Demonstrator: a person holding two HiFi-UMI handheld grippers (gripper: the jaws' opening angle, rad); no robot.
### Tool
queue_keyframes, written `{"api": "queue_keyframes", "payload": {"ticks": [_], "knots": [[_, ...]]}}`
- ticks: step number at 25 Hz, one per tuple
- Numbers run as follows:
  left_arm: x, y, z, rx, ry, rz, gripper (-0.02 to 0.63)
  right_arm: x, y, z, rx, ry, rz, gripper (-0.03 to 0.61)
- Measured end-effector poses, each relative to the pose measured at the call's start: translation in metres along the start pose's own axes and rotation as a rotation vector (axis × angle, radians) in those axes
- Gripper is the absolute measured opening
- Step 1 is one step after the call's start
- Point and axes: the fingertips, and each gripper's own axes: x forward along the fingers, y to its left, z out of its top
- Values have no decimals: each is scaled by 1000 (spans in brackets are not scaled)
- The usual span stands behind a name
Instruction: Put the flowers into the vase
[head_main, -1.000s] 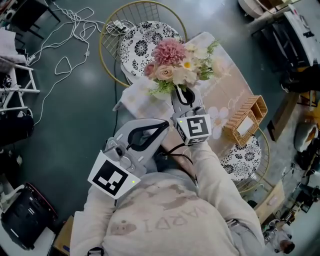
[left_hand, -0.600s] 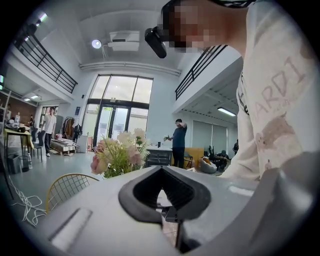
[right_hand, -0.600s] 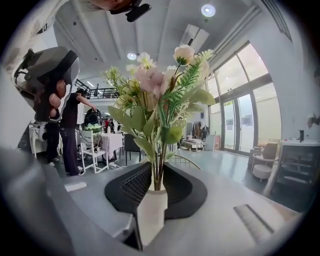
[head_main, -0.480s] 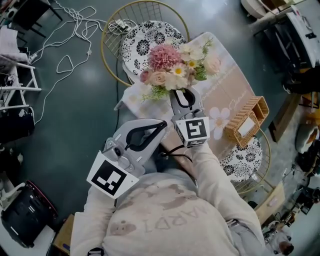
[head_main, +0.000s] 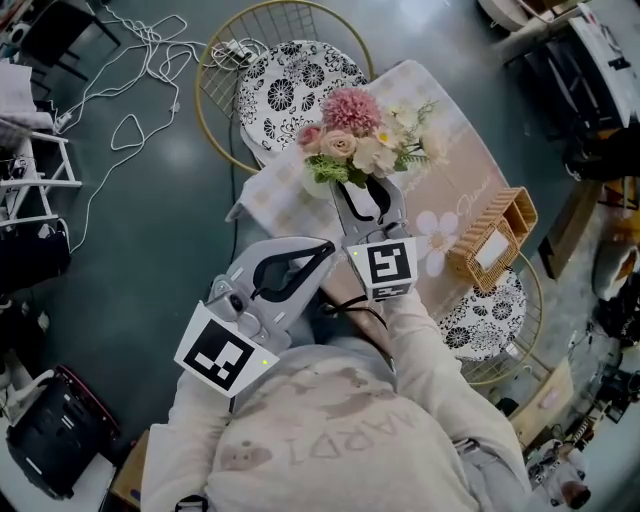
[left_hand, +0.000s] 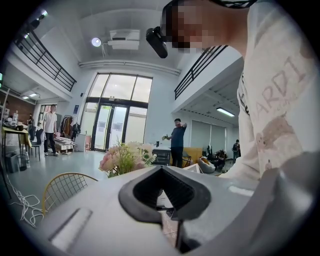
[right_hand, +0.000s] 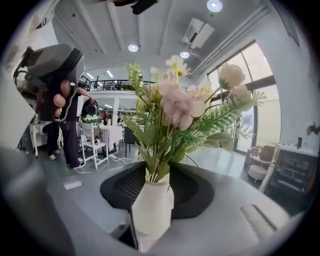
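The right gripper (right_hand: 155, 197) clamps the small white ceramic vase (right_hand: 152, 210) over the far end of the beige flower-printed tablecloth (head_main: 470, 180). The pink-and-cream flower bunch (right_hand: 175, 105) stands in the vase. The left gripper (left_hand: 170, 215) hangs near, jaws together and empty. A slack or tilted grip could tip this top-heavy vase.

A wicker basket (head_main: 492, 236) sits on the table (head_main: 466, 176), a floral-cushioned wire chair (head_main: 285, 82) beside it.
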Motion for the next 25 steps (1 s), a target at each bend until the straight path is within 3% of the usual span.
{"api": "queue_keyframes", "payload": {"ticks": [3,11,17,21,25], "knots": [[0,-1,0,-4,-2,0,0,-3,7,-1,-72,24,8,167],[0,-8,-2,1,-7,-4,0,-7,12,-15,-136,87,-5,161],[-4,-11,0,-9,-26,19,0,-18,20,-29,-51,127,13,141],[-9,-18,0,9,-19,25,0,-30,24,-27,-6,106,15,50],[-12,-28,3,4,-38,37,0,-43,40,-20,59,77,106,26]]}}
